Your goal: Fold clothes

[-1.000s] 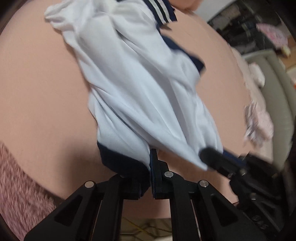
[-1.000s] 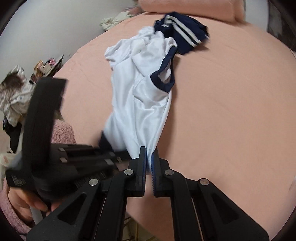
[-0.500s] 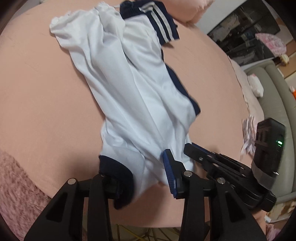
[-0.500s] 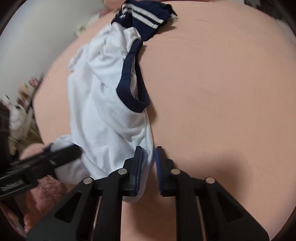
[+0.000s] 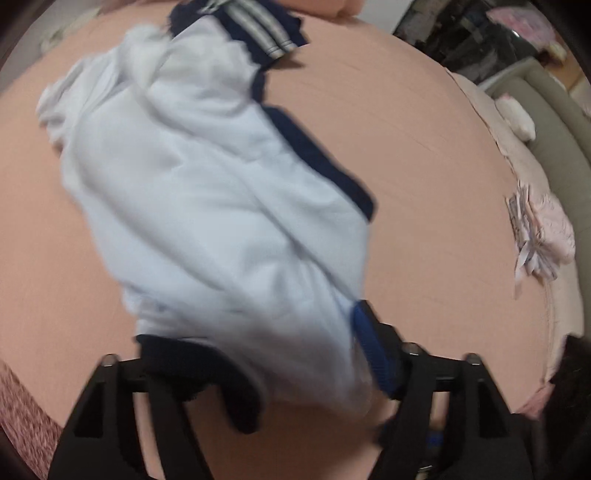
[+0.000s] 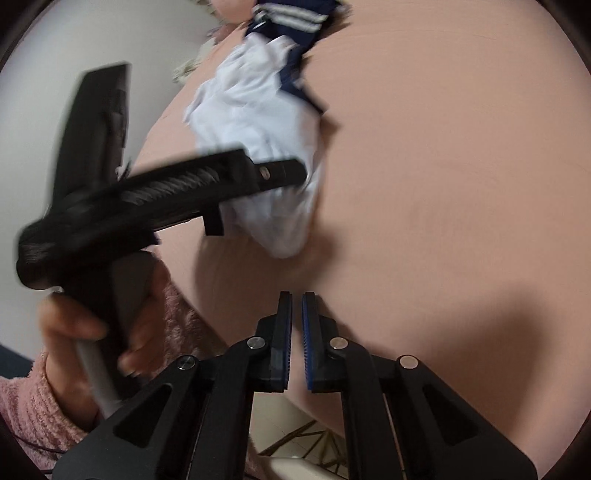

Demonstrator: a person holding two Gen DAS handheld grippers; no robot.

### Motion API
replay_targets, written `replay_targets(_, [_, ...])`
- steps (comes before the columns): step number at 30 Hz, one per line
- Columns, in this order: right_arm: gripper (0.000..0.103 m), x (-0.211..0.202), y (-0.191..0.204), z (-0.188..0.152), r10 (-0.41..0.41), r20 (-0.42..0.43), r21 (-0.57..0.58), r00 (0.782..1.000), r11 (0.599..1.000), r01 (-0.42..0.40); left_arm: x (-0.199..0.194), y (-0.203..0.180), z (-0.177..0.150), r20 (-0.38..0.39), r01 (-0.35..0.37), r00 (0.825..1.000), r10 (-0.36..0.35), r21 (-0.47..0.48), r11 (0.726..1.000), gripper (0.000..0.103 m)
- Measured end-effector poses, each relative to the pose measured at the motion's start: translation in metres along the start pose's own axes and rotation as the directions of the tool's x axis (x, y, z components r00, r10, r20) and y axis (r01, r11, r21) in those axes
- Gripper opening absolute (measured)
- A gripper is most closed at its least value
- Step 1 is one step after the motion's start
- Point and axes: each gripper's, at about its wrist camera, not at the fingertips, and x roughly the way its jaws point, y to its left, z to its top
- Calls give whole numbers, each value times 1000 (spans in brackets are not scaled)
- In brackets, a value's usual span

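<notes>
A white shirt (image 5: 207,206) with navy trim and a striped navy collar (image 5: 255,26) lies crumpled on the pink bed sheet (image 5: 424,147). My left gripper (image 5: 255,343) hangs over the shirt's near end. Its jaws are opening wide, and the navy hem (image 5: 207,373) lies loose between them without being pinched. In the right wrist view the shirt (image 6: 258,122) is up and to the left. My right gripper (image 6: 297,295) is shut on nothing, above bare sheet and apart from the cloth. A finger (image 6: 280,171) of the left gripper reaches across the shirt there.
A hand in a fuzzy pink sleeve (image 6: 74,332) holds the left gripper's handle. Small pink and patterned clothes (image 5: 539,236) lie at the bed's right edge, with a grey sofa (image 5: 546,122) beyond. The bed's near edge (image 6: 295,398) runs just under my right gripper.
The left jaws went from shut on the navy hem to wide apart. The right gripper let go of the white hem and drew back over bare sheet. The shirt's near end dropped onto the bed.
</notes>
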Motion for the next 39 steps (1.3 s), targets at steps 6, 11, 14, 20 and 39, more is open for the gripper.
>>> replay_targets(6, [10,-42,-3,-11,-128,110,67,986,990,121,13,-46,9,52,-136,990,131,106,985,15])
replay_targets(11, [20,-69,4,-28,-164,147,68,975,986,155,9,-56,3,-8,35,999,-35,25,999,14])
replay_targets(14, [31,-89,-2,-32,-179,136,74,974,983,171,9,-78,-14,-53,172,984,-171,7,985,14])
replay_targets(20, [38,-126,-42,-40,-225,190,222,956,958,182,-12,-94,-79,-154,326,938,-311,84,942,14])
replay_targets(39, [65,-88,-57,-39,-116,112,322,987,944,74,-93,51,-87,23,349,936,-352,-203,915,47])
